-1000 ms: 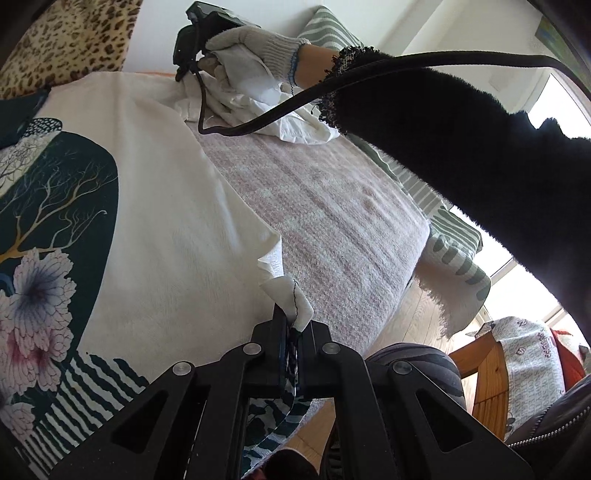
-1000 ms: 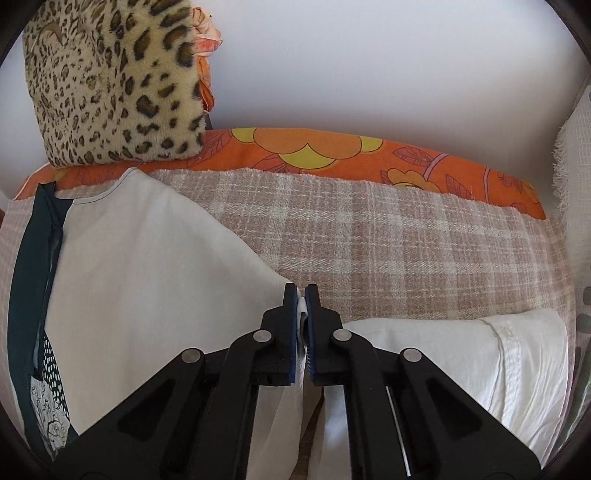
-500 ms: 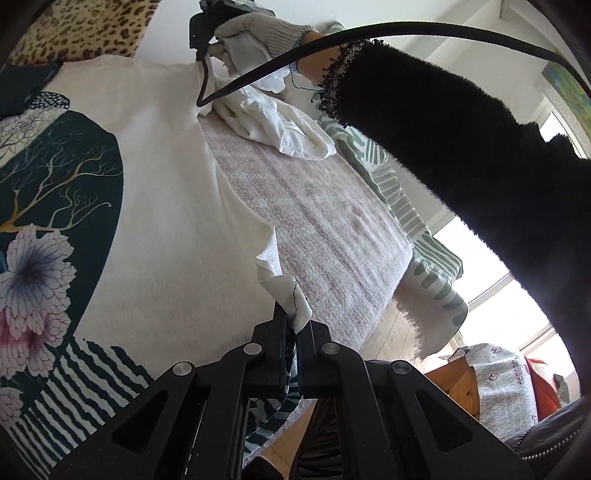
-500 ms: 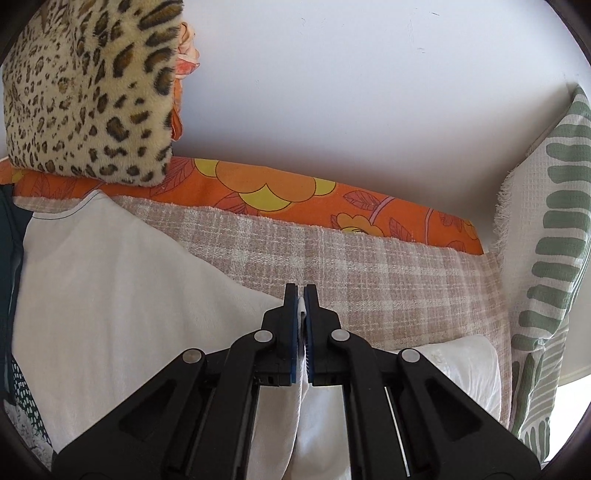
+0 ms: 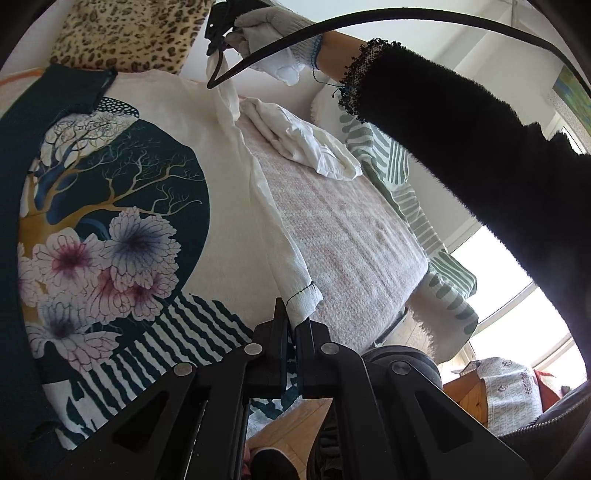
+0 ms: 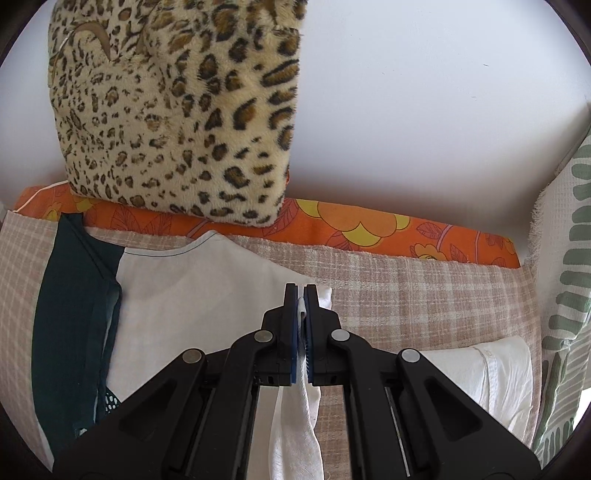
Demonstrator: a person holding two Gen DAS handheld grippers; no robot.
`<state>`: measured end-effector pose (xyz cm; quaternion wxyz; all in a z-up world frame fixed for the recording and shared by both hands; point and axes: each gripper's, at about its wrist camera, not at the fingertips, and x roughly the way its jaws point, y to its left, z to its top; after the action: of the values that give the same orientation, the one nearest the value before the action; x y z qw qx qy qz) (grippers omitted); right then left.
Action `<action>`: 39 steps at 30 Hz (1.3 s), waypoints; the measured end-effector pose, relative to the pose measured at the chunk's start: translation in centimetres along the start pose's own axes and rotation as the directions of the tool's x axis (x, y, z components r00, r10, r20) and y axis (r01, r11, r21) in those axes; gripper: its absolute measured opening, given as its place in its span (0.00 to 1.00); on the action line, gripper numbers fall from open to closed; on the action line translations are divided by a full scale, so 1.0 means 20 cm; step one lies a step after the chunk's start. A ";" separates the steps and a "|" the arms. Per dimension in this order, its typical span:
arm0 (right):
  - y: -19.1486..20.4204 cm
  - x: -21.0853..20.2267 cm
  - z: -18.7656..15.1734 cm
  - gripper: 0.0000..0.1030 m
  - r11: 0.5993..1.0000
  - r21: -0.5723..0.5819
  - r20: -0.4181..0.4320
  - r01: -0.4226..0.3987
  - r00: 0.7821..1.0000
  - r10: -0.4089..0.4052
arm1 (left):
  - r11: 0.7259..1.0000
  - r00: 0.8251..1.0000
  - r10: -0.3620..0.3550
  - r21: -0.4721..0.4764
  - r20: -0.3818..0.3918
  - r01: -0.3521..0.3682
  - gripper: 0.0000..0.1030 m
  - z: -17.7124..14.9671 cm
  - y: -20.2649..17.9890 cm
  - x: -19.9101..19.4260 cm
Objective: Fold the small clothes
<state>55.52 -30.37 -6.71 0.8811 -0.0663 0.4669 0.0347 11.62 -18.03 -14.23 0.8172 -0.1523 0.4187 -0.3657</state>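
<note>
A white corner of the shirt [image 5: 229, 206] is being pinched between the closed jaws of the left gripper [image 5: 290, 325], with the hemmed tip sticking out at about 1 o'clock of the jaws. From that corner the shirt's side edge is being drawn up in a lifted fold toward 11 o'clock, where the right gripper [image 5: 218, 27] is being held by a gloved hand [image 5: 273, 33]. In the right wrist view the right gripper [image 6: 301, 295] is likewise being kept closed on a white fold of the shirt [image 6: 192, 295], cloth hanging below the jaws. The rest of the shirt, with its printed tree and flowers, is being left spread flat on the checked blanket [image 5: 343, 236]. A crumpled white garment [image 5: 303, 142] is lying on the blanket at 1 o'clock of the left gripper. A leopard-print pillow [image 6: 177, 110] is leaning against the wall at 11 o'clock of the right gripper.
</note>
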 end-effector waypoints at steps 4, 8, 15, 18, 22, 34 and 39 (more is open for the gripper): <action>0.18 -0.02 0.03 0.03 0.999 -0.029 0.004 -0.019 1.000 0.019 | 1.000 1.000 0.019 -0.021 0.022 -0.019 0.02 -0.03 0.04 -0.06; 0.35 -0.03 0.05 0.03 0.998 -0.059 0.004 -0.030 1.000 0.031 | 0.999 0.999 0.040 -0.038 0.032 -0.039 0.02 -0.07 0.08 -0.11; 0.60 -0.01 0.07 0.03 0.994 -0.101 0.002 -0.051 0.999 0.052 | 0.995 0.996 0.066 -0.078 0.063 -0.061 0.02 -0.10 0.15 -0.19; 0.69 -0.01 0.07 0.03 0.991 -0.117 -0.001 -0.063 0.998 0.064 | 0.994 0.995 0.071 -0.089 0.068 -0.065 0.02 -0.12 0.17 -0.21; 0.81 0.01 0.07 0.03 0.986 -0.149 -0.010 -0.072 0.997 0.071 | 0.993 0.994 0.079 -0.089 0.073 -0.073 0.02 -0.15 0.17 -0.24; 1.06 0.11 0.03 0.03 0.979 -0.184 -0.044 -0.091 0.995 0.085 | 0.987 0.990 0.109 -0.130 0.090 -0.097 0.02 -0.20 0.23 -0.32; 1.11 0.13 0.03 0.03 0.978 -0.171 -0.053 -0.116 0.993 0.109 | 0.986 0.991 0.105 -0.137 0.088 -0.093 0.02 -0.21 0.22 -0.32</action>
<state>54.79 -8.33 -10.42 0.8583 -0.1169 0.4842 0.1236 7.87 -10.02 -15.54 0.8415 -0.2024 0.4096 -0.2884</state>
